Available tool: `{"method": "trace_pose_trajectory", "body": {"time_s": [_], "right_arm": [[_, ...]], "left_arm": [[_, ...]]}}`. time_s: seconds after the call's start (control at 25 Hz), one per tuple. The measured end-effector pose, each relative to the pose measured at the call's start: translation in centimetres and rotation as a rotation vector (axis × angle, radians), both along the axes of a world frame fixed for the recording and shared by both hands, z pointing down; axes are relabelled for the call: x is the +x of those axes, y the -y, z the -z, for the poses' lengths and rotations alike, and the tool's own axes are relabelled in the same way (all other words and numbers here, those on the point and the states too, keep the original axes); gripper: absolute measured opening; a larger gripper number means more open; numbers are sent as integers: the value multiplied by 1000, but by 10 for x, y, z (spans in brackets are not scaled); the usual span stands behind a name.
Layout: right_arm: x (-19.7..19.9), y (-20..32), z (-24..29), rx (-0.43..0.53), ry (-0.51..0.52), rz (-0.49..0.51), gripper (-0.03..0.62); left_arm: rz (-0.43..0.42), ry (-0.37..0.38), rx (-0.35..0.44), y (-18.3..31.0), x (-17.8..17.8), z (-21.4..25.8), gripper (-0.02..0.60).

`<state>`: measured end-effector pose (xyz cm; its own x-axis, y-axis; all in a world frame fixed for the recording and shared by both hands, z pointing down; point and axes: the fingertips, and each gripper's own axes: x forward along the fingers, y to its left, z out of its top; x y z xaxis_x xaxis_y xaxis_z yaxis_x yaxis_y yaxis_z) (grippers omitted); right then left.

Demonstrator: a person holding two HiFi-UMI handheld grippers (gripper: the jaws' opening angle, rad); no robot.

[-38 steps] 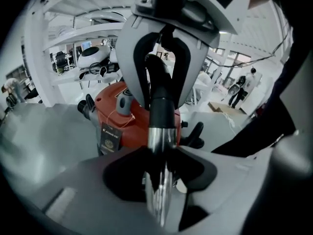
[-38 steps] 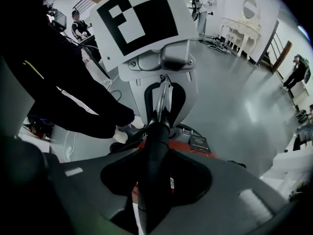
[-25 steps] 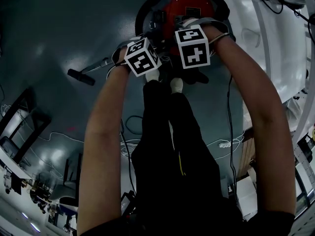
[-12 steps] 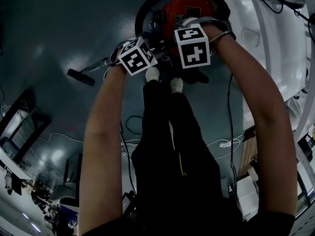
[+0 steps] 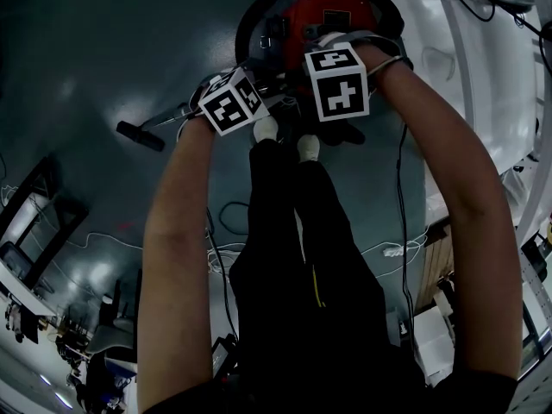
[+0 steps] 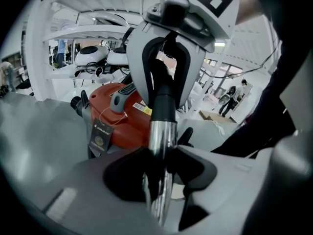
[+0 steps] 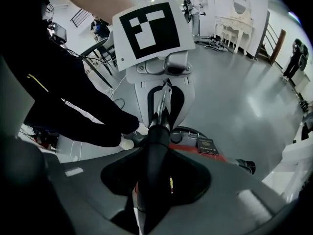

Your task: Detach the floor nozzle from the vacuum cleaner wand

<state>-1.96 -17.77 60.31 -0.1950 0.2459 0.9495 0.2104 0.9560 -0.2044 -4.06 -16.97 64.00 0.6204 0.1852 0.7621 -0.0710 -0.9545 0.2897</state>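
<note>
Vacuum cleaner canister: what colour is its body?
Red-orange canister with black trim; it shows best in the left gripper view.

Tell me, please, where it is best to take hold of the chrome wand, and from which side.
Take the bare chrome wand next to its black sleeve, coming from the side so the fingers close across the tube. It is round, slim and straight there, so it seats squarely. The left gripper already clamps it this way.

Dim head view, brighter gripper views, fisheye edges, blurred foreground
</note>
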Motion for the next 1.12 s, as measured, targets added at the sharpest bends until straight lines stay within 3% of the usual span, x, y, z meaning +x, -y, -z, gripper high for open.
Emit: {"method": "trace_pose_trajectory", "body": {"time_s": [0.56, 1.0, 1.12], "right_arm": [[1, -3, 1, 2, 17, 19, 149], [9, -9, 5, -4, 10, 8, 149], [14, -7, 6, -16, 11, 10, 149]], "left_arm": [[31, -11, 16, -5, -4, -3, 172], [1, -13, -38, -15, -7, -9, 172], [13, -26, -1, -13, -4, -8, 169]]}}
